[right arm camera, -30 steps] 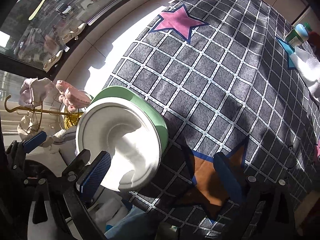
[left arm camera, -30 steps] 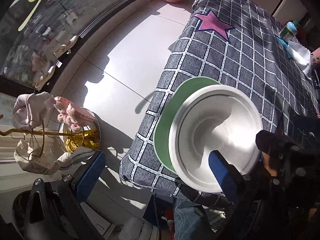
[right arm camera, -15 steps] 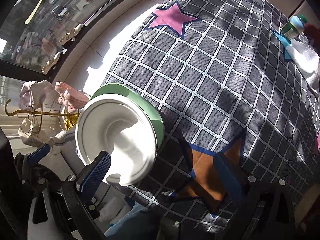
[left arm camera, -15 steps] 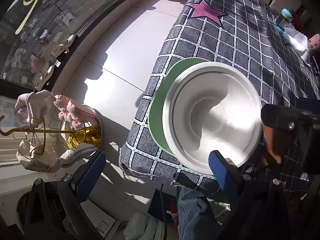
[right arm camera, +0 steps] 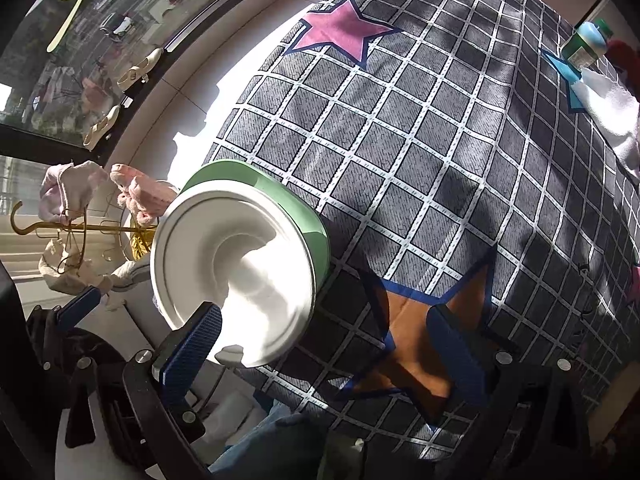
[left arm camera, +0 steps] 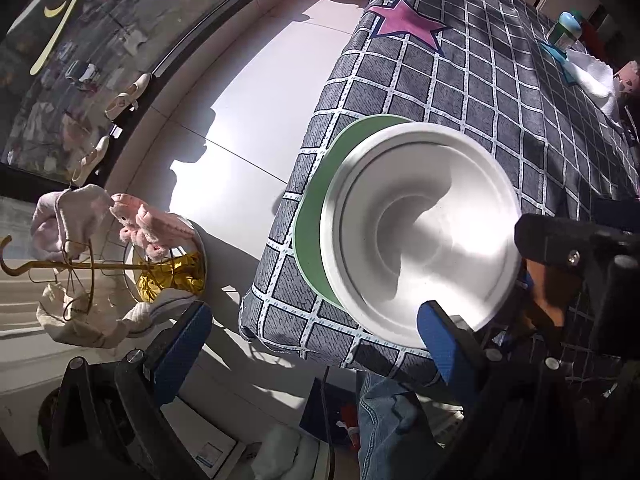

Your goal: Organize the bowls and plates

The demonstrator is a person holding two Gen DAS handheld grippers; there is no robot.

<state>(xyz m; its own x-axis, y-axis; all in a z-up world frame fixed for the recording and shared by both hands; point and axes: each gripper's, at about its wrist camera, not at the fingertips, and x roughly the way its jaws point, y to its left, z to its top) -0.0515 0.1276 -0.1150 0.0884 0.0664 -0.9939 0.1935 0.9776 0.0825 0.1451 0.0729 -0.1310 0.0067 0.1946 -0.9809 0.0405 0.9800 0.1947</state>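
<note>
Left wrist view: a grey checked quilted cloth (left arm camera: pixel 460 92) covers the surface beside sunlit white floor tiles (left arm camera: pixel 256 120). One glossy white bowl (left arm camera: pixel 420 236) sits in one green plate (left arm camera: pixel 316 224) at the near left edge; the left gripper (left arm camera: pixel 312 340) gapes empty. Right wrist view: the right gripper (right arm camera: pixel 324 344) is spread wide, holding nothing, beside the bowl, over one orange star patch (right arm camera: pixel 420 344).

left gripper (left arm camera: pixel 312 336): jaws spread wide | right gripper (right arm camera: pixel 332 344): jaws spread wide

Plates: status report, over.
Both hand-held grippers open, left, right, empty. White plate stacked on green plate at the cloth corner. Nothing in the way.
</note>
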